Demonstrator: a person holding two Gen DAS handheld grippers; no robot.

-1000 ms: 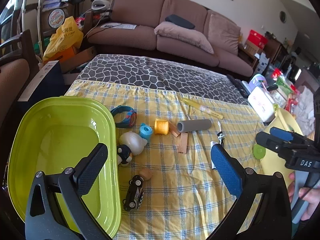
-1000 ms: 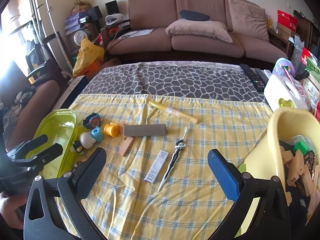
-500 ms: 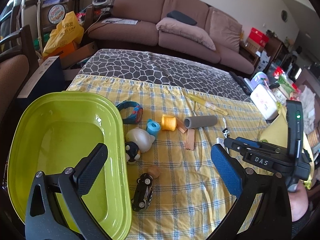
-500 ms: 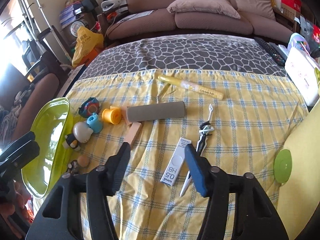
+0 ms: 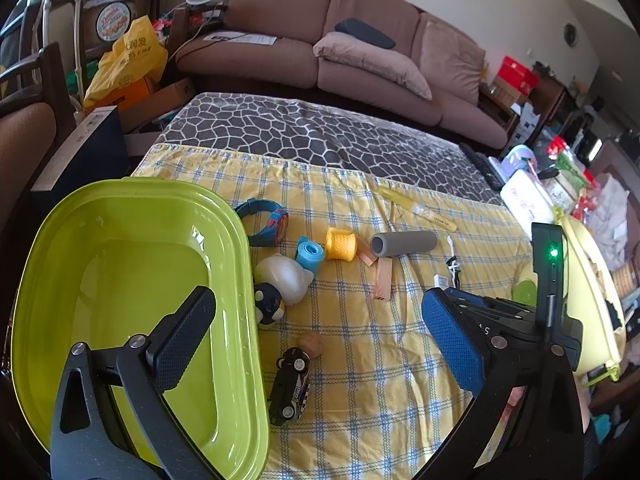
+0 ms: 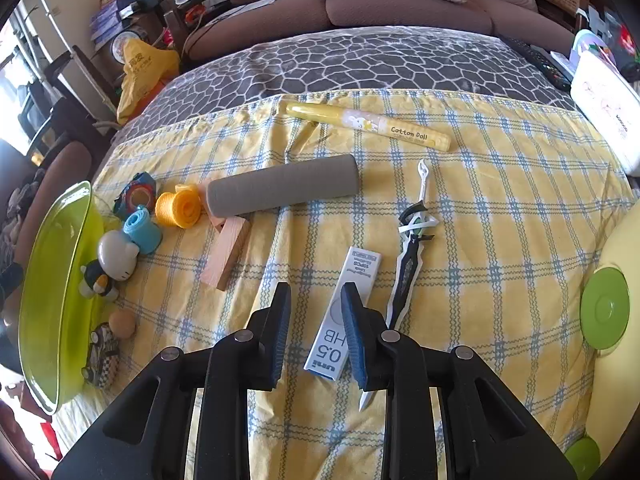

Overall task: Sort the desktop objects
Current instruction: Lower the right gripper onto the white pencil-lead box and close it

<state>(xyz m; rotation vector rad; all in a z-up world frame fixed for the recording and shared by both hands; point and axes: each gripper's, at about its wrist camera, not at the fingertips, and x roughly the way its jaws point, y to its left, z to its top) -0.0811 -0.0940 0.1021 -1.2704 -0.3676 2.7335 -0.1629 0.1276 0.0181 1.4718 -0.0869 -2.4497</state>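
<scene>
Closing early: your right gripper (image 6: 316,316) jaws have just been narrowing, nothing gripped, lead case (image 6: 344,312) only half between them. Left gripper (image 5: 316,332) jaws spread wide, empty. Case may skid against the toy sword (image 6: 410,260).

A white lead box (image 6: 344,316) printed "0.5 HB" lies flat on the yellow checked cloth (image 6: 500,208), near centre. Just to its right lies a black-and-white toy sword (image 6: 412,256), tip towards the near edge. Farther off rests a grey tube (image 6: 282,190), on its side, and beyond it a yellow pen case (image 6: 368,126). Left of the tube sit an orange spool (image 6: 178,210), a blue roll (image 6: 142,230), a wood block (image 6: 226,254), a blue watch (image 5: 268,226), a white cat figure (image 6: 116,254) and a penguin (image 6: 96,282). A toy car (image 5: 292,386) and a wooden ball (image 5: 312,344) lie beside the green tray (image 5: 80,240).
</scene>
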